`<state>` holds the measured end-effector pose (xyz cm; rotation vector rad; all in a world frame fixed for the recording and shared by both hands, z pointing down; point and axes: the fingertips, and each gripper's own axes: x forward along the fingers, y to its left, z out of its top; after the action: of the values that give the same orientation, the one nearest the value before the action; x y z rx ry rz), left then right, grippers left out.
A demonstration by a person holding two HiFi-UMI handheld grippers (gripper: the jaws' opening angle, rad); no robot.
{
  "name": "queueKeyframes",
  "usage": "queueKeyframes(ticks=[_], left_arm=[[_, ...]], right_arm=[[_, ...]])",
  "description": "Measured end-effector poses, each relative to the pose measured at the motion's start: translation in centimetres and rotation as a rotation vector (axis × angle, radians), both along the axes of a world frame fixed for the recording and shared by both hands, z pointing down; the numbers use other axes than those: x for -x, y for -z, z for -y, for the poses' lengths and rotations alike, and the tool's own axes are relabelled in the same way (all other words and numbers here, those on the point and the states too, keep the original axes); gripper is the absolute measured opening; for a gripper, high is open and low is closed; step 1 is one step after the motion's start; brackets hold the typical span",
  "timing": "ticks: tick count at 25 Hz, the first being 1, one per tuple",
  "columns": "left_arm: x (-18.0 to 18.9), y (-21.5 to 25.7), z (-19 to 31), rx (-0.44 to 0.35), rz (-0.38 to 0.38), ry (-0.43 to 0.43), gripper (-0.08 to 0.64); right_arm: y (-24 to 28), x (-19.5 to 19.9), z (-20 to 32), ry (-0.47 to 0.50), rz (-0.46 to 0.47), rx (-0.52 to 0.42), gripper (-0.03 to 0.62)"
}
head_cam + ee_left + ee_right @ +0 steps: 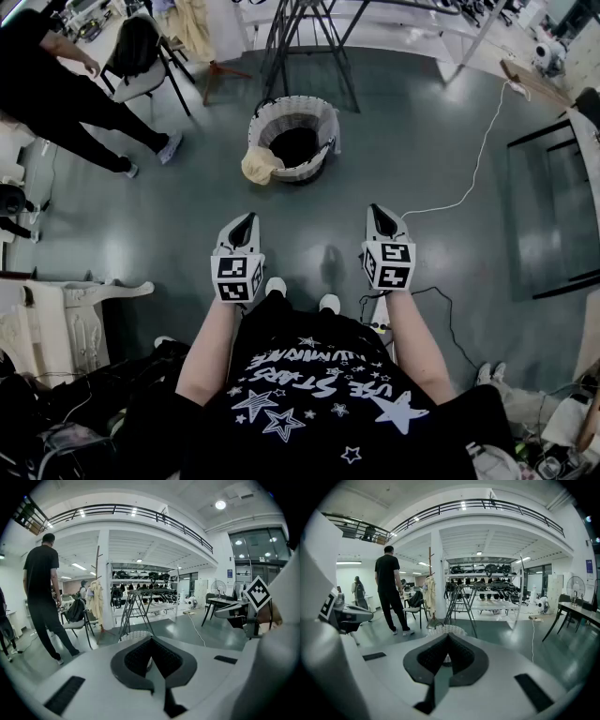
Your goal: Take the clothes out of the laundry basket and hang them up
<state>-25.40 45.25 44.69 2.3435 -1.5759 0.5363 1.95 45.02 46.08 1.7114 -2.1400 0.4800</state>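
Left gripper (246,218) and right gripper (378,211) both closed, empty, laundry basket (317,117) well ahead, untouched

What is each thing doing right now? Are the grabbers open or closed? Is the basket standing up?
Left gripper: shut, holding nothing.
Right gripper: shut, holding nothing.
Laundry basket: upright on the floor, untouched.
Dark clothes: lying inside the basket.
Yellow cloth: draped over the basket's rim.
White cable: lying loose on the floor.
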Motion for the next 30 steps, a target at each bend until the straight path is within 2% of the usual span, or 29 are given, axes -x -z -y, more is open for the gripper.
queueKeyframes(ticks=[11,16,17,18,19,20,21,23,24,26,30], left_arm=[[-2.0,-2.2,-4.6,0.046,-0.006,0.066,0.015],[-0.7,-2.0,-5.6,0.004,-0.006,0.107,0.021],[-0.3,-2.0,-5.5,-0.002,-0.016,0.115,0.057],[0.1,-1.9,-5.3,-0.005,-0.027,0.122,0.144],[0.6,-1.9,-5.1,-0.006,-0.037,0.129,0.197],[1.2,-2.0,-4.9,-0.007,-0.043,0.136,0.227],[1.8,-2.0,-4.7,-0.009,-0.048,0.143,0.254],[2.9,-2.5,-4.3,-0.01,-0.056,0.153,0.309],[3.5,-3.0,-4.0,-0.008,-0.061,0.159,0.336],[4.8,-4.1,-3.2,-0.008,-0.071,0.18,0.366],[7.6,-5.9,-0.7,0.021,-0.075,0.217,0.382]], right_arm=[[-2.8,-2.1,-2.4,0.073,0.004,0.022,0.009],[-2.7,-0.4,-2.4,0.127,0.053,-0.012,0.011],[-2.6,0.2,-2.2,0.139,0.052,-0.016,0.011],[-2.6,0.8,-1.9,0.152,0.047,-0.02,0.011],[-2.6,1.4,-1.5,0.167,0.043,-0.022,0.012],[-2.7,2.2,-1.3,0.184,0.044,-0.021,0.052],[-2.8,3.1,-1.0,0.201,0.049,-0.016,0.126],[-3.2,4.8,-0.4,0.236,0.053,-0.005,0.17],[-3.6,5.6,0.1,0.254,0.049,0.001,0.227],[-4.7,7.2,1.1,0.286,0.041,0.018,0.301],[-6.9,10.3,3.8,0.34,0.015,0.062,0.325]])
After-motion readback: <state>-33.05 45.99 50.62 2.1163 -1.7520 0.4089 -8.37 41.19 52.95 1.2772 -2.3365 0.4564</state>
